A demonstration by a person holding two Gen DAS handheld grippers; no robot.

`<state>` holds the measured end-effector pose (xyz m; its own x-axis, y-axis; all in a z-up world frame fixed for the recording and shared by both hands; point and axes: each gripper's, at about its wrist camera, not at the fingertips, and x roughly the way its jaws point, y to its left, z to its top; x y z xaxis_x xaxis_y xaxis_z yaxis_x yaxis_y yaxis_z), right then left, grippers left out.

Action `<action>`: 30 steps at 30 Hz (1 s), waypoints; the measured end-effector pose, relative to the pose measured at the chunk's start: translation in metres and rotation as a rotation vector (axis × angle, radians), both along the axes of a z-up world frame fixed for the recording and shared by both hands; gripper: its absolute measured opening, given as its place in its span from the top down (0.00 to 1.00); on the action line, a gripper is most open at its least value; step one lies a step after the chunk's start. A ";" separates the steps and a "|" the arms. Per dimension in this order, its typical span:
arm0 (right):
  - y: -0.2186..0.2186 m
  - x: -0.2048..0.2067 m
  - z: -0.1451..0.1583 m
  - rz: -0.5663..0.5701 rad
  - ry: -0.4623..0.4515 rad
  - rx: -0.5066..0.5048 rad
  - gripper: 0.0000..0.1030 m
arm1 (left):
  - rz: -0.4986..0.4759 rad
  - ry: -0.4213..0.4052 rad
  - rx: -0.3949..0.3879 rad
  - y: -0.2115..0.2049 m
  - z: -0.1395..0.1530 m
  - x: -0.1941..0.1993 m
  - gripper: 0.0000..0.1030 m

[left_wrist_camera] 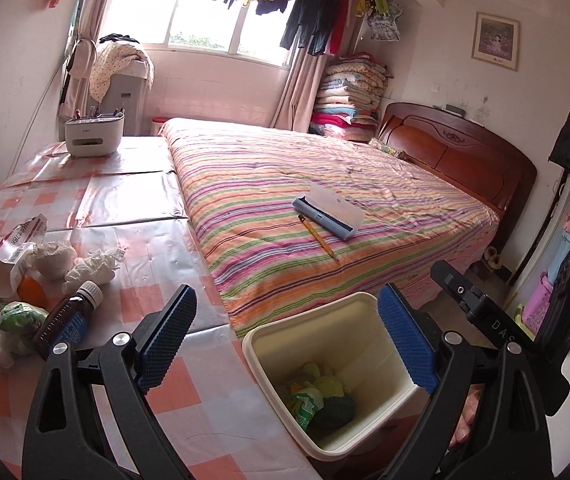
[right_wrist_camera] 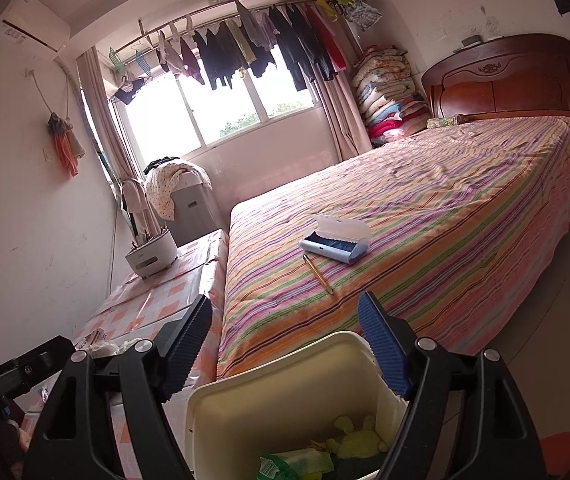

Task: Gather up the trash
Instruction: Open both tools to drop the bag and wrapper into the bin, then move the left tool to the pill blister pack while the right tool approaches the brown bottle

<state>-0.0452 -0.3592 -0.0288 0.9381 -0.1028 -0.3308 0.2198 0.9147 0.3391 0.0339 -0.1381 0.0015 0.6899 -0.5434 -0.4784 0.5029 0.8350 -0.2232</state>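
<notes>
- Hovering with its jaws spread wide and nothing between the pads, the left gripper (left_wrist_camera: 287,342) is sitting above the near edge of the table (left_wrist_camera: 133,208), beside the cream bin (left_wrist_camera: 269,344).
- Waiting inside the bin are green wrappers (left_wrist_camera: 305,400) and a dark lump, so part of the trash is already collected.
- Lying in a cluster on the table's left side are a brown bottle (left_wrist_camera: 67,320), crumpled tissues (left_wrist_camera: 93,266) and a torn carton (left_wrist_camera: 17,240), likely the next pickups.
- Hanging over the bin's rim, the right gripper (right_wrist_camera: 285,354) is also standing released and empty, seemingly keeping close to the bin.
</notes>
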 end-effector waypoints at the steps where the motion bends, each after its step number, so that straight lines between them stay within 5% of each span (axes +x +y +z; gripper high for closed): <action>1: 0.004 0.003 -0.001 0.010 0.004 0.001 0.28 | 0.017 0.006 -0.005 0.006 0.001 0.002 0.12; 16: 0.075 0.049 -0.013 0.204 0.071 0.001 0.28 | 0.424 0.133 -0.074 0.143 0.001 0.050 0.12; 24: 0.121 0.070 -0.023 0.316 0.118 0.021 0.28 | 0.703 0.159 0.023 0.234 -0.008 0.066 0.12; 30: 0.160 0.094 -0.036 0.408 0.209 0.054 0.28 | 0.787 0.224 0.081 0.284 -0.020 0.075 0.12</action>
<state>0.0485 -0.1997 -0.0650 0.8105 0.2839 -0.5123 -0.0861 0.9229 0.3753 0.1089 0.1464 -0.0181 0.7383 0.1016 -0.6667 -0.2854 0.9428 -0.1724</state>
